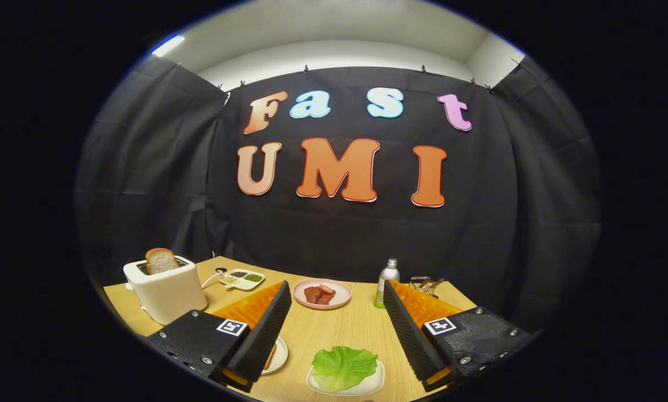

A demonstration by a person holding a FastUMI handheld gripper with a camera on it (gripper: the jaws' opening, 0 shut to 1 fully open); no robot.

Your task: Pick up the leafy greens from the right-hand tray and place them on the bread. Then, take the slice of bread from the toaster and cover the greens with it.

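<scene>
Flanking greens [343, 366]: tongs [334, 335] (wide apart), toaster [165, 290] w/ bread [161, 260] beyond.

Black cloth [356, 234] is hanging as the booth wall on three sides, clipped along its top edge. A white wall [334, 56] is showing above it. A ceiling light [167, 44] is glowing. A wooden worktop [334, 329] is standing below.
</scene>
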